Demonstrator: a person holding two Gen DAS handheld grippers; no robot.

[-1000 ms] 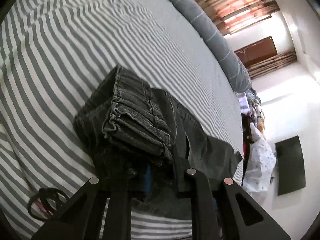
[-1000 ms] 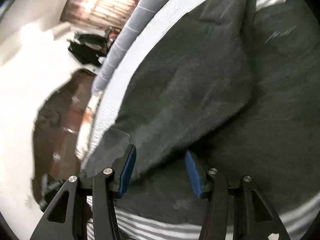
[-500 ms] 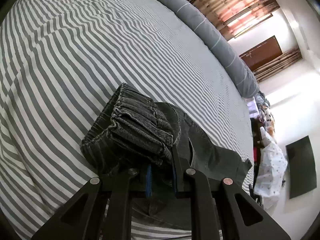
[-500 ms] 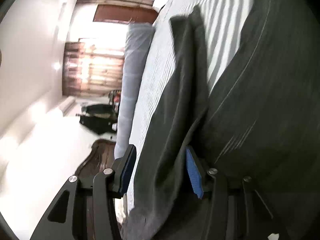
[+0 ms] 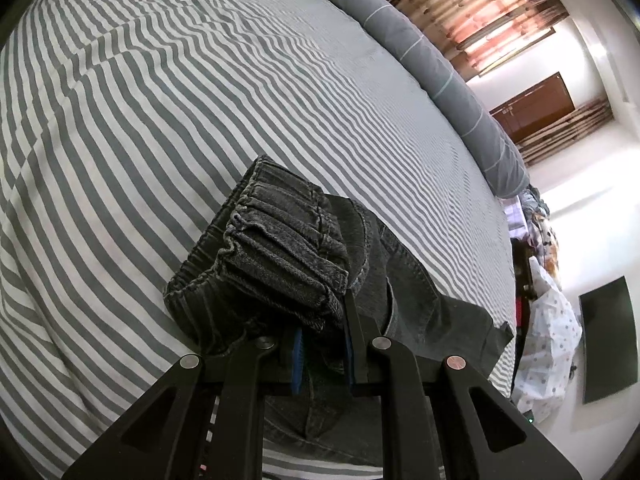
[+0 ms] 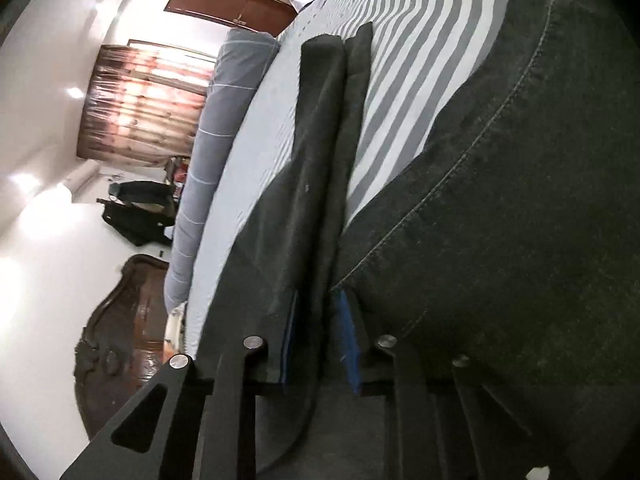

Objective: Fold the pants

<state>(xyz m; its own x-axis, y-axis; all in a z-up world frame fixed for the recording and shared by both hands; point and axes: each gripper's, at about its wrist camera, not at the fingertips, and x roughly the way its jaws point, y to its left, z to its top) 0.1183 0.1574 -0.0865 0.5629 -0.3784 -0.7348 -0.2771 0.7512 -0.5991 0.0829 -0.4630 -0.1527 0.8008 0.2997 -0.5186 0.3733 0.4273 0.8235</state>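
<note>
Dark pants [image 5: 280, 264] bunched on striped bed [image 5: 160, 120], left gripper [image 5: 322, 354] clamped on gathered waistband, right gripper [image 6: 316, 340] just closed onto folded leg edge, grey bolster [image 5: 432, 68] far right

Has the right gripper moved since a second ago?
Yes. The right gripper swung toward the grey bolster and its jaws have just closed on the pants.

Dark denim pants [image 5: 280, 256] bunched on bed.

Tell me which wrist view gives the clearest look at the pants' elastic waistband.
The left wrist view: the gathered waistband of the pants sits bunched just ahead of the left gripper, which is shut on the denim. The right wrist view shows only flat dark fabric and a seam, no waistband.
</note>
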